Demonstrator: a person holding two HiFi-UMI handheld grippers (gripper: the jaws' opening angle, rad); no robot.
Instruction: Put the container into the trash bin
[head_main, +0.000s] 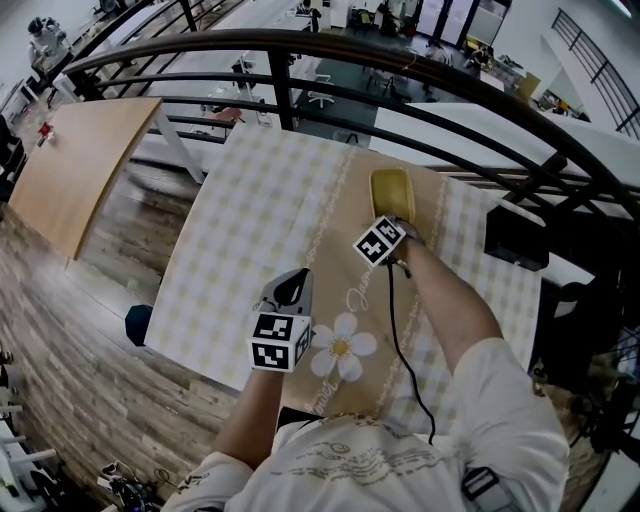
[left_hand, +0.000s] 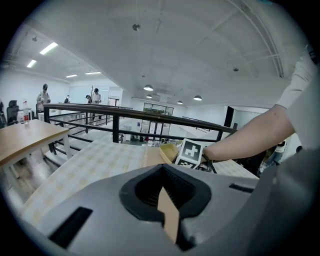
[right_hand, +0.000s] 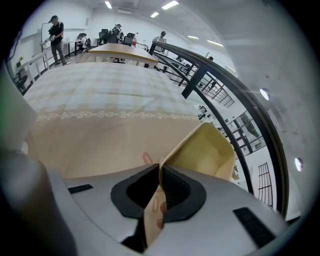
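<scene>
right tongs (right_hand: 160, 170): clamped on the rim of the yellow container (right_hand: 206, 150)
container: over on the table's (head_main: 270, 190) far side
left tongs (left_hand: 162, 186): squeezed together, nothing in them

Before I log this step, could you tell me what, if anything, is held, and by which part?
The right hand-held gripper pinches the container by its near wall; the left hand-held gripper holds nothing.

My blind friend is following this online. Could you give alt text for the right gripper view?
The right gripper has its grey jaws closed on the near rim of a pale yellow rectangular container, which sits on a beige checked tablecloth. A black metal railing curves past on the right.
</scene>
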